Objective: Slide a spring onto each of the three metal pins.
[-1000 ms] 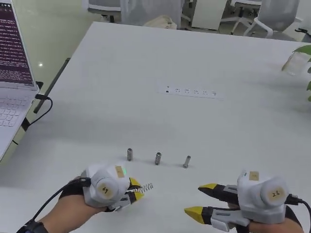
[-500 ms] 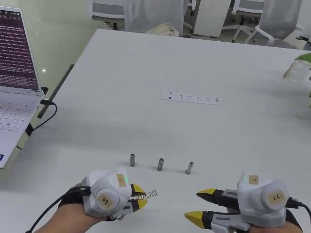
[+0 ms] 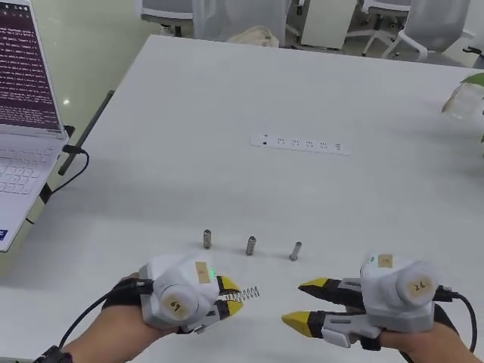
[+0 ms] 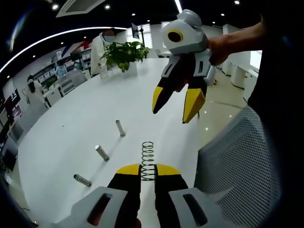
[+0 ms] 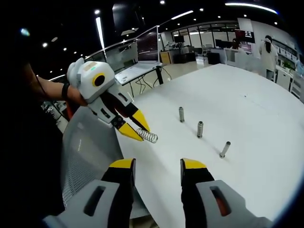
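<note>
Pinched by one end in the closed fingers of the left gripper (image 3: 232, 296): a spring (image 3: 246, 293), sticking out toward the right gripper (image 3: 295, 302), on the near side of the pins. Right gripper's fingers spread wide, holding nothing. Farther out on the table (image 3: 227, 113), upright in a row: three pins (image 3: 251, 245), left one (image 3: 207, 240) and middle one looking coil-wrapped, right one (image 3: 296, 252) smooth. Beyond them a power strip (image 3: 300, 144), and at far left a laptop (image 3: 23, 113).

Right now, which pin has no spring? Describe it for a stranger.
On the white table, between the power strip and the person, three metal pins stand in a row. The bare pin is at the right gripper's end: its shaft looks smooth, while its two neighbours carry coils.
</note>
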Motion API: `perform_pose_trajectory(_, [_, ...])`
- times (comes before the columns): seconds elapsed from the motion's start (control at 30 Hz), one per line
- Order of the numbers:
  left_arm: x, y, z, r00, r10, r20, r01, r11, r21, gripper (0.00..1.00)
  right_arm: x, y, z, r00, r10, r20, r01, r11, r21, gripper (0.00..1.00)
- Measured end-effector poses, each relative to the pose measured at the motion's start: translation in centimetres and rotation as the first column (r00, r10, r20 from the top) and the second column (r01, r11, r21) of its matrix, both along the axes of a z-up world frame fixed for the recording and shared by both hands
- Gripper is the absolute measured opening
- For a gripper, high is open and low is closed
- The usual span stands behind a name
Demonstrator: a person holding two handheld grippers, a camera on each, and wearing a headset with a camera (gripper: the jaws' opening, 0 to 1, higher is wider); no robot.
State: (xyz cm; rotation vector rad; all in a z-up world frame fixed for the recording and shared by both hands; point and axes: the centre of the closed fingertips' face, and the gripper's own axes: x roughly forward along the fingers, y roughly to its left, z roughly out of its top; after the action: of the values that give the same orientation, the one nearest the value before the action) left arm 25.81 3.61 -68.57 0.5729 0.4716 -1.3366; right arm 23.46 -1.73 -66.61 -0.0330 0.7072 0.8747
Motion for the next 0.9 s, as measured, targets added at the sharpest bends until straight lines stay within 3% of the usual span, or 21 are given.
perform_pose_trajectory(0.53, [-1.5, -1.8, 1.2, 0.997, -0.076, 0.014, 0.077, 0.997, -0.023, 0.02, -0.2, 1.3, -0.1, 0.999, 0.038, -0.011, -0.038, 0.999, 0.015, 0.32])
perform_pose_trajectory(0.9, [-2.6, -2.5, 1.4, 0.994, -0.112, 0.016, 0.113, 0.993, -0.03, 0.02, -0.5, 2.1, -0.2, 0.997, 0.077, -0.022, -0.076, 0.997, 0.031, 0.27])
